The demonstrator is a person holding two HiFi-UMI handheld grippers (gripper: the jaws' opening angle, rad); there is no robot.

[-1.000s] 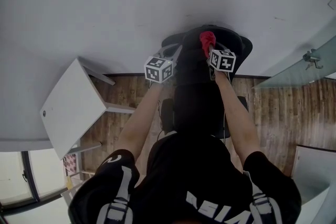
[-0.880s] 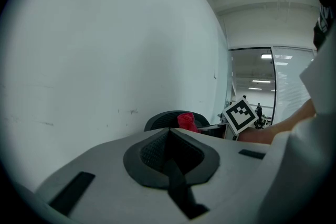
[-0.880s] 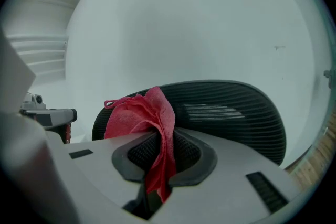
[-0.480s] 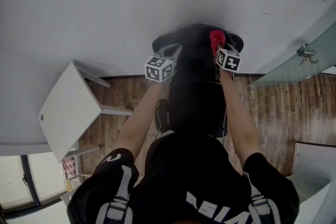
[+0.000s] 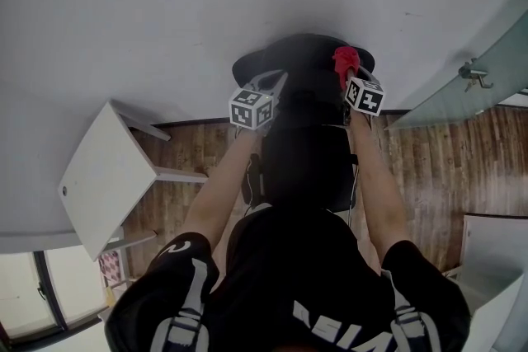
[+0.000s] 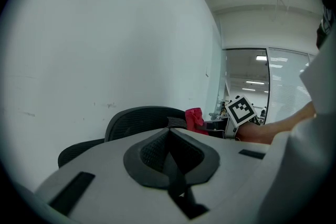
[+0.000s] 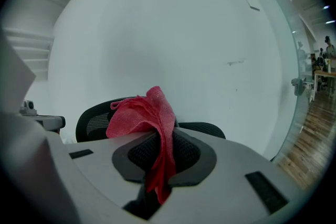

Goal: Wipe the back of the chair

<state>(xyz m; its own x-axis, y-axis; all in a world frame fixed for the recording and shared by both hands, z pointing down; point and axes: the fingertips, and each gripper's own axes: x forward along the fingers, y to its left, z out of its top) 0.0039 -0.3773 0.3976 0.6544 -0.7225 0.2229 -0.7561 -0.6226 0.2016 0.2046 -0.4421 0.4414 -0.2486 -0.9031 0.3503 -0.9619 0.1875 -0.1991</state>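
Pinching a red cloth (image 7: 143, 113) with the fingers of my right gripper (image 7: 161, 162), I hold it over the right end of the chair (image 7: 92, 119) back's top edge, near the white wall (image 7: 199, 34). My left gripper (image 6: 170, 160) hovers at the left end, fingers pressed together on nothing.

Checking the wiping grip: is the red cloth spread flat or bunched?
Bunched: the red cloth hangs crumpled, pinched between the right gripper's shut jaws.
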